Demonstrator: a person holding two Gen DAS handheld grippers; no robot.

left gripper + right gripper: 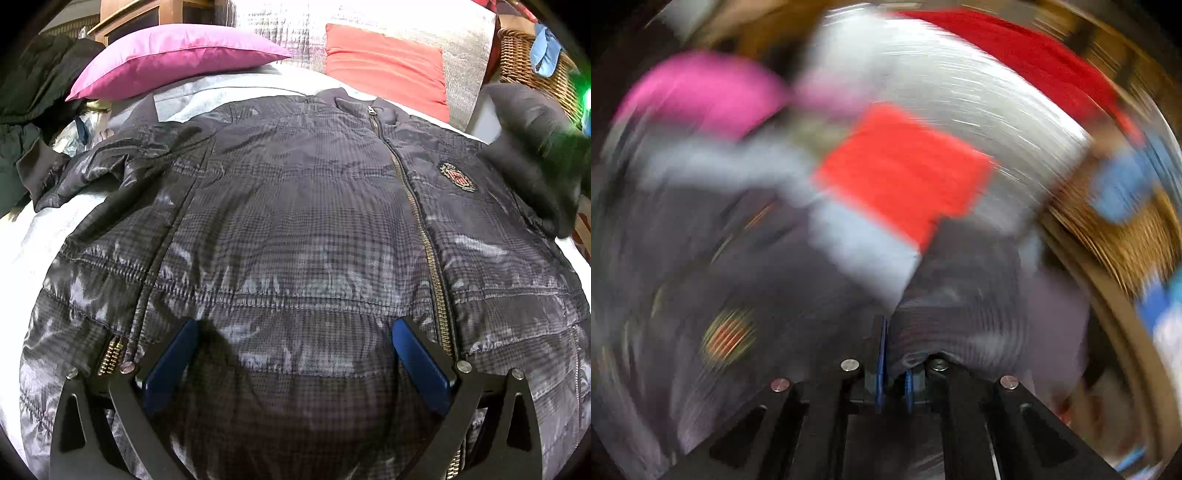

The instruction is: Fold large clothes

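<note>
Jacket (295, 229), quilted and zipped, lies face-up across a bed, spread flat for folding, its collar toward the pink pillow (173, 59). The left gripper (295, 354) hovers over the hem, jaws wide and empty. In a blurred view, the right gripper (894, 362) is clamped on the dark sleeve cuff (956, 332).

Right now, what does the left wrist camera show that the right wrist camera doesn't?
Only the left wrist view shows the whole jacket spread flat and zipped, its zipper, and the open left gripper over the hem. Only the right wrist view, badly blurred, shows the right gripper shut on a fold of the jacket's dark fabric. Both show the pink pillow, red pillow, wicker basket and chest badge.
</note>
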